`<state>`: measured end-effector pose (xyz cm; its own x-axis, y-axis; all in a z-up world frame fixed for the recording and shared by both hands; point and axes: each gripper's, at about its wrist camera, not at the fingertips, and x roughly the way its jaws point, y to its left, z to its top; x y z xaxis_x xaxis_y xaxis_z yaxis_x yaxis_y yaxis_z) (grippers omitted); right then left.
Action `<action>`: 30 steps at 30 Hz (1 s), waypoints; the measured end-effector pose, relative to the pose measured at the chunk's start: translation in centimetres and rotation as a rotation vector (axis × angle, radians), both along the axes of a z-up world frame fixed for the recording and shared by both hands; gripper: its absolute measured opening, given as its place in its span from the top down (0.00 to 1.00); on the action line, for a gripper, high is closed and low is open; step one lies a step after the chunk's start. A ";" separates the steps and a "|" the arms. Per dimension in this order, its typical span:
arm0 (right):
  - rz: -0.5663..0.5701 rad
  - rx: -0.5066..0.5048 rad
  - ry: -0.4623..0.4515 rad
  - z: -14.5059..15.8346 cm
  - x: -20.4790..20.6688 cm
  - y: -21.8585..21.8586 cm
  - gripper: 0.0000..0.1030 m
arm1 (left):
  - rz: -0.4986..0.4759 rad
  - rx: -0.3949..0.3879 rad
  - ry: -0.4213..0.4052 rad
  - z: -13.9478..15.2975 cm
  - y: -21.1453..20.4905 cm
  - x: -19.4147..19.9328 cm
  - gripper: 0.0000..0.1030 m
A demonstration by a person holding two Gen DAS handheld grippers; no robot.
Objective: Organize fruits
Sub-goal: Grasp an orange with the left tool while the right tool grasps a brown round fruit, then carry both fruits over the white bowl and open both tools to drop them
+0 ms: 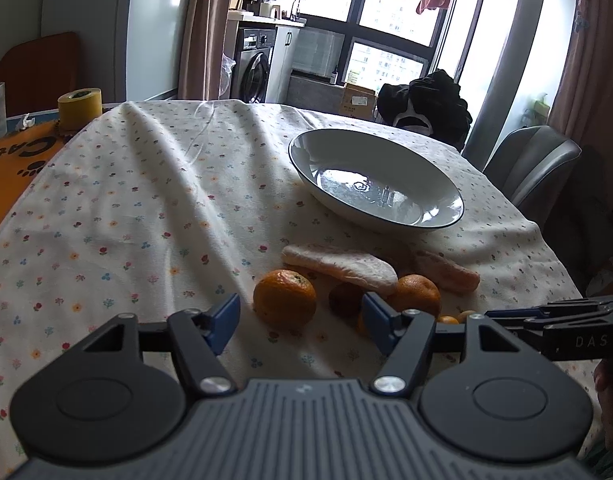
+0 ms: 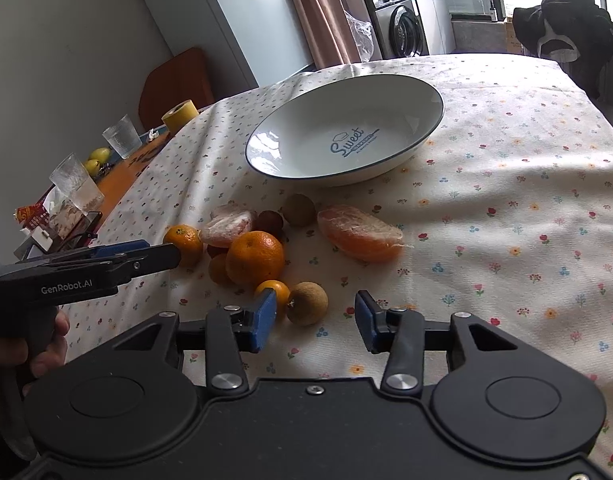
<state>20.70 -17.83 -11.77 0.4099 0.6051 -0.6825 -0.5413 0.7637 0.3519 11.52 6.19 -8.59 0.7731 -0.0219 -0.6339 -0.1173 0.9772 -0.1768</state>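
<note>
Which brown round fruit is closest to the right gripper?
The brown fruit beside the small orange, just ahead of the right gripper. The other brown one sits farther off, near the bowl.

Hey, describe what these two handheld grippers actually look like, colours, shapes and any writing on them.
Both are matte black plastic. The left gripper and right gripper each carry two blue fingertip pads on black linkage arms with silver pivot screws, two round housings and a ribbed grey centre panel. Seen side-on, white lettering reads GenRobot.AI on the left body, DAS on the right. No cables visible.
</note>
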 end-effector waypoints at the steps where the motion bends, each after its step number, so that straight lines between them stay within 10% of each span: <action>1: 0.003 0.001 0.007 -0.1 0.1 0.1 0.59 | 0.000 -0.001 0.002 -0.1 0.0 0.1 0.36; 7: 0.038 0.021 0.036 -0.8 0.5 0.7 0.78 | 0.007 -0.005 0.007 -0.3 0.4 0.8 0.36; 22: -0.018 0.046 0.019 0.0 2.2 -1.0 0.79 | 0.003 -0.038 0.016 -1.4 0.7 2.5 0.40; 26: -0.035 0.047 0.016 0.2 2.5 -1.3 0.78 | 0.016 -0.037 0.047 -1.6 1.0 2.7 0.64; 30: -0.043 0.056 0.010 0.4 2.8 -1.5 0.78 | 0.029 -0.050 0.031 -1.0 1.4 2.1 0.65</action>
